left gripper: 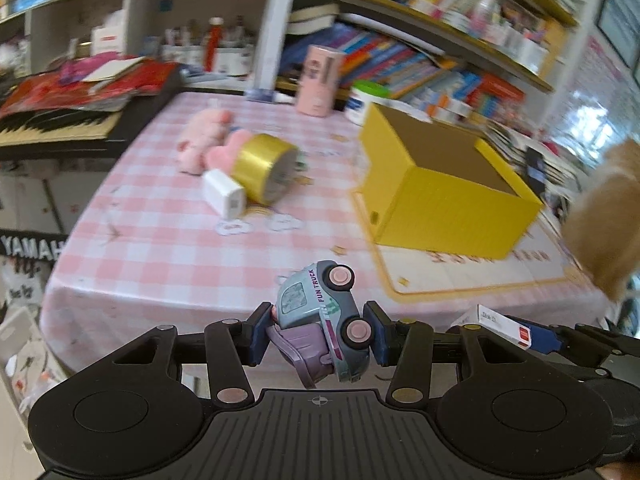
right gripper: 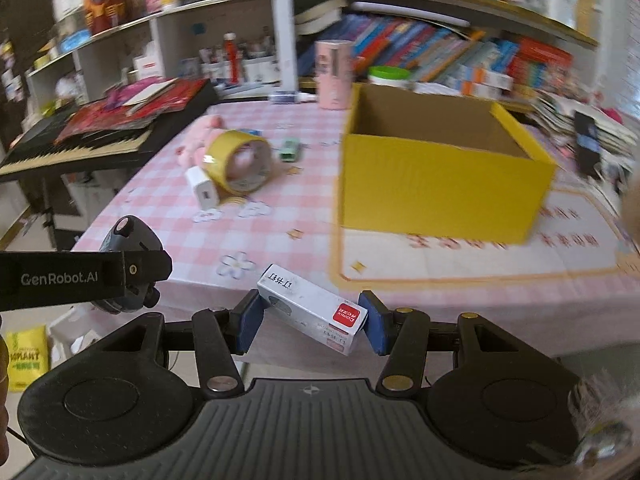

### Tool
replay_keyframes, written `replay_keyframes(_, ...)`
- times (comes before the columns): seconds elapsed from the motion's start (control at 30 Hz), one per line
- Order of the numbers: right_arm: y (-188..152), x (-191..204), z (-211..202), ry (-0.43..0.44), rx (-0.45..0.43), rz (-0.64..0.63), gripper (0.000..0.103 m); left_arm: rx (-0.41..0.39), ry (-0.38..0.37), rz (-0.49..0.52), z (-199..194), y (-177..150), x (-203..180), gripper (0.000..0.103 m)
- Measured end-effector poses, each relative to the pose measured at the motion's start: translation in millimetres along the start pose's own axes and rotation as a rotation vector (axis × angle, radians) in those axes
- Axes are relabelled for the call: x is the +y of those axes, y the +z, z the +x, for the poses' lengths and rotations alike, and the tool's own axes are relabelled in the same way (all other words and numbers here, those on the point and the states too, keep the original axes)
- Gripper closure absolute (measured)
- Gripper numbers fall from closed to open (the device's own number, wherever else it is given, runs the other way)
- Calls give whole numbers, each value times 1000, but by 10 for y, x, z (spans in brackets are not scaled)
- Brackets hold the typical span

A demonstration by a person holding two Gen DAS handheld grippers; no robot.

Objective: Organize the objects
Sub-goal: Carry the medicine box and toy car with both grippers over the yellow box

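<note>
- Pinching a toy truck [left gripper: 326,320] between its two blue pads, the left gripper [left gripper: 318,332] is holding it low in the centre of the left wrist view; the truck is sitting tilted, wheels facing right, with "FUN TRUCK" readable along its side and its purple rear partly hidden behind the gripper body.
- The right gripper [right gripper: 310,322] is closing its pads on the ends of a small white box [right gripper: 314,312] with a red label, held slantwise at the lower centre of the right wrist view; the printing on the box is too small to make out fully.
- In the left wrist view that same box [left gripper: 494,324] is showing only in part at the lower right edge.
- A yellow cardboard box [right gripper: 436,176] is standing open on the pink checked tablecloth [right gripper: 168,216], right of centre; its floor is lying out of sight below the walls.
- Further left on the cloth, a roll of yellow tape [right gripper: 238,166] is leaning beside a white charger [right gripper: 203,189], with a pink plush toy [left gripper: 204,138] partly hidden behind the roll.
- A small green item [right gripper: 289,150] beyond the tape is too blurred to identify.
- A pink cylinder [right gripper: 334,74] is standing at the table's far edge, before blurred bookshelves [right gripper: 460,52].
- A keyboard [right gripper: 76,148] is running off the left edge, half covered by red papers.
- A blurred tan shape [left gripper: 604,216] is being cut off at the right edge of the left wrist view.
</note>
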State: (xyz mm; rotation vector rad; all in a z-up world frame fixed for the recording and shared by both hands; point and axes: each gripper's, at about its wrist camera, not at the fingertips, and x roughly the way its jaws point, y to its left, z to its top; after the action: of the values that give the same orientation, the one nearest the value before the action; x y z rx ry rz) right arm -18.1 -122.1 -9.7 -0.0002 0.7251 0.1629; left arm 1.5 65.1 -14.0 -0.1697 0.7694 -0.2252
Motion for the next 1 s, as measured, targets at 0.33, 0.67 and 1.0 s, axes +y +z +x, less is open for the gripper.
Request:
replay_keyframes(0.33, -190, -343, -222, -101, 3, 117, 53, 21, -96, 104, 83, -2, -400, 56)
replay_keyframes(0.67, -255, -651, -326, -166, 0, 193, 53, 36, -148, 174, 209, 45, -714, 56)
replay_keyframes(1.0, -180, -817, -260, -168, 6, 201, 53, 48, -148, 179, 347, 138, -824, 56)
